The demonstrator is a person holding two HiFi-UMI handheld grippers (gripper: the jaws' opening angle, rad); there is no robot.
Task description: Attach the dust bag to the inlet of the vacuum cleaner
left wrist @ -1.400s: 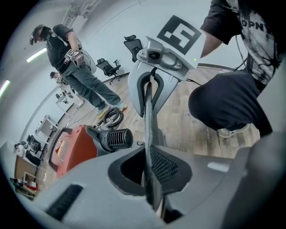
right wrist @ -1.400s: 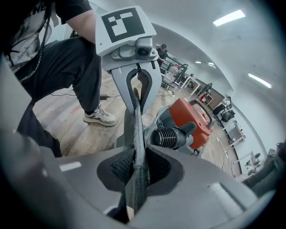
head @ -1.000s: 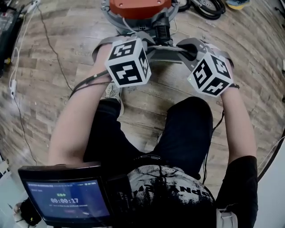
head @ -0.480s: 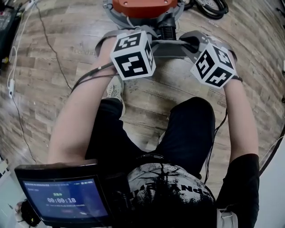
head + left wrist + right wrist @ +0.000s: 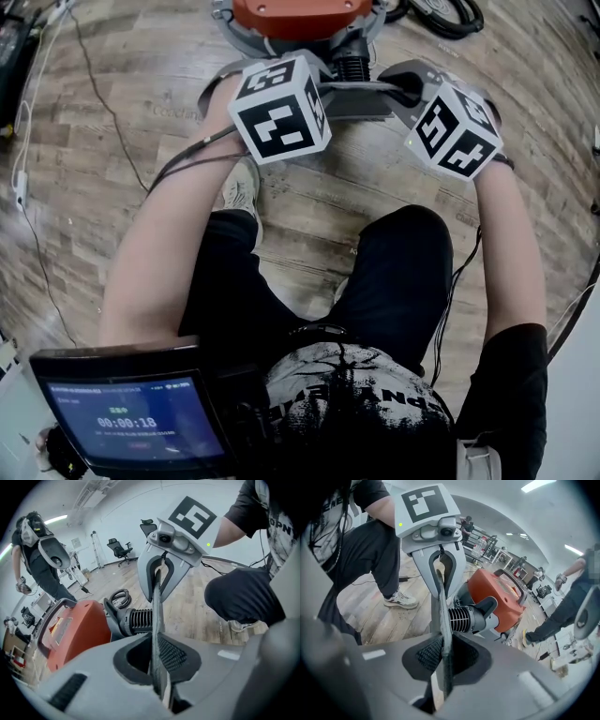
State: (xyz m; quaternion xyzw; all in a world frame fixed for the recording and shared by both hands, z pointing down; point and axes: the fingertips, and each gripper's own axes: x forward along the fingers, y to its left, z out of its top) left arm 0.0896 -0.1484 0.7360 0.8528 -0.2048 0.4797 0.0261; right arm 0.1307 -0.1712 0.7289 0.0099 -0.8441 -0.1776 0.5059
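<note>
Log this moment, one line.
left tool: shut on dust bag | right tool: shut on dust bag | dust bag: in front of inlet

Dust bag [image 5: 361, 98]: flat grey panel, held level, close in front of the black ribbed inlet [image 5: 349, 67]. Vacuum cleaner [image 5: 300, 11]: orange body, standing on the wooden floor [image 5: 112, 141].

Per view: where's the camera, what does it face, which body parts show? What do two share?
Head view: on head, steeply down at bag, vacuum; arms, legs.
Left gripper view: on left gripper, along jaws shut on bag, facing right gripper; knee, arm.
Right gripper view: on right gripper, facing left gripper; leg, shoe.
Shared: bag, vacuum.
</note>
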